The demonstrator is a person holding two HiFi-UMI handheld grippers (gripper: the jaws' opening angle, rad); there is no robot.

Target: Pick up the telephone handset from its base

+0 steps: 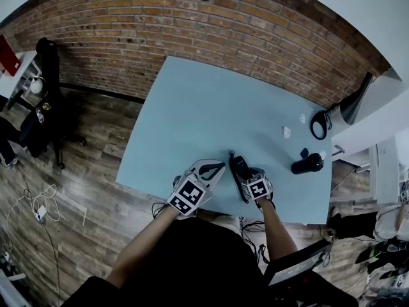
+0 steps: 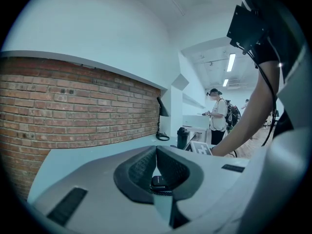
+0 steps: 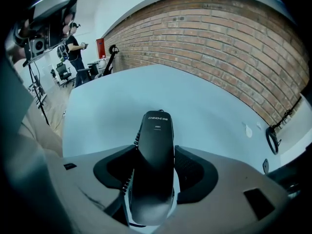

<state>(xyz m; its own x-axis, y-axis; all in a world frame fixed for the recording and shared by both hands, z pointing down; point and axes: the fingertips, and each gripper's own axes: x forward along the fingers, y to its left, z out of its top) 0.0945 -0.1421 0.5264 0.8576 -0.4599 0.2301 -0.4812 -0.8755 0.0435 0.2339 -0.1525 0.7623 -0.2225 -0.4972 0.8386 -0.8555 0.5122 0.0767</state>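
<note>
We see the counter [image 1: 204, 114] lying bare across its middle and its whole left half, so the widest free room is there. Its far edge runs close along the brick wall [image 1: 192, 24], while its left and near edges drop to the wooden floor [image 1: 83, 171]. The clutter sits toward the counter's right end: a black bottle [image 1: 307, 165], a coiled black cable [image 1: 318, 125] and a small white piece [image 1: 286, 132]. The telephone handset [image 1: 235, 162] is close to the counter's near edge, right of its middle, gripped between the jaws of the right claw [image 1: 241, 171]. In the right gripper view that claw [image 3: 155, 152] is clamped on the handset's [image 3: 157, 130] sides, and a curled cord [image 3: 127, 184] shows along its left flank. The handset's long axis runs from the counter's near edge toward the brick wall, and its printed end points away from us over the bare surface. We cannot tell whether it is clear of its base. The left claw [image 1: 219, 167] sits just left of it at the same near edge, its jaws together on nothing [image 2: 156, 149].
</note>
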